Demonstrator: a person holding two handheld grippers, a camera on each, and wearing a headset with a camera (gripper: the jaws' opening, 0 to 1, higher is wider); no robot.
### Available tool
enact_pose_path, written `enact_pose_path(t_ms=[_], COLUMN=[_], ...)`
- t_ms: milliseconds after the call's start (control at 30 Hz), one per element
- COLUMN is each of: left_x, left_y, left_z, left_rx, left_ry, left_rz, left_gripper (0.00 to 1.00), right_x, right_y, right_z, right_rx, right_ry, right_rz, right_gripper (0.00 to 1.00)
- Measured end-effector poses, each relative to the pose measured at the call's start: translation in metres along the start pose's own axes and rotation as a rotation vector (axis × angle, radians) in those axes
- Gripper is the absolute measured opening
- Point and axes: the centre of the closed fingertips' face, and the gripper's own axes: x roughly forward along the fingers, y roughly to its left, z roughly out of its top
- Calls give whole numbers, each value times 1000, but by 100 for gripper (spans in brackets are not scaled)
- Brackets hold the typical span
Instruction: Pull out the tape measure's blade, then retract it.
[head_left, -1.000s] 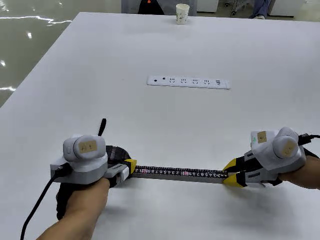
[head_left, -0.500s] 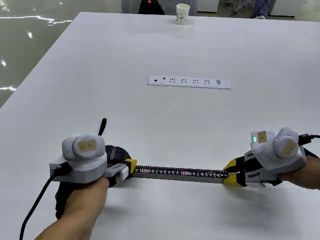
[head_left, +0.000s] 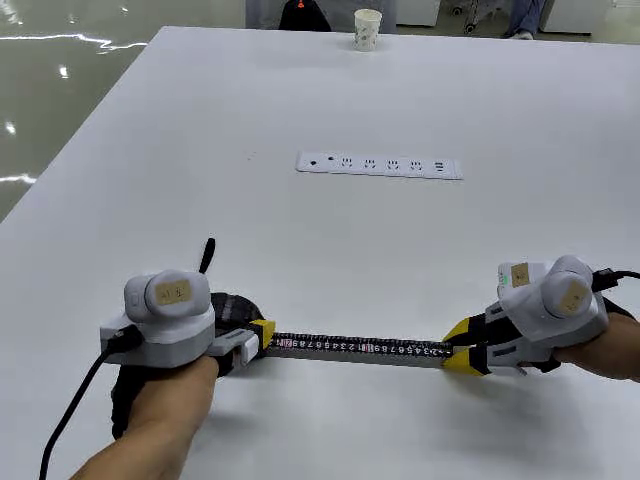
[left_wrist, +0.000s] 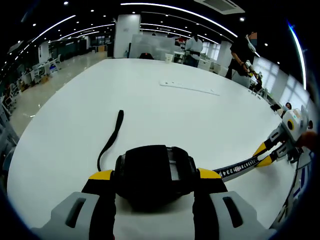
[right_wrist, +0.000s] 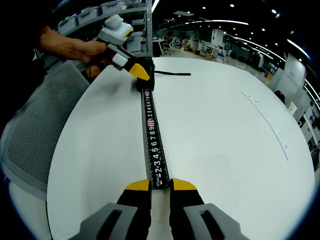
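Note:
The black tape measure case rests on the white table, clamped between the yellow-tipped jaws of my left gripper, which also shows at the lower left of the head view. Its black wrist strap trails away across the table. The dark numbered blade runs flat from the case to my right gripper, shut on the blade's end. In the right gripper view the left gripper and case sit at the far end of the blade.
A white power strip lies mid-table, and a paper cup stands at the far edge. A black cable hangs from the left gripper. Glossy floor lies beyond the table's left edge.
The blade is slightly shorter between the grippers: the right gripper has edged left toward the case. The left gripper and case hold their place.

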Motion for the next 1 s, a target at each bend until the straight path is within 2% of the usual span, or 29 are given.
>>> enact_pose_path(t_ms=[1000], left_x=[0], left_y=[1], left_z=[0], left_rx=[-11], left_ry=[6], left_rz=[-13], left_gripper=[58], right_x=[23], right_y=[4], right_z=[28], right_rx=[-8], right_ry=[-31], right_rz=[12], right_gripper=[10])
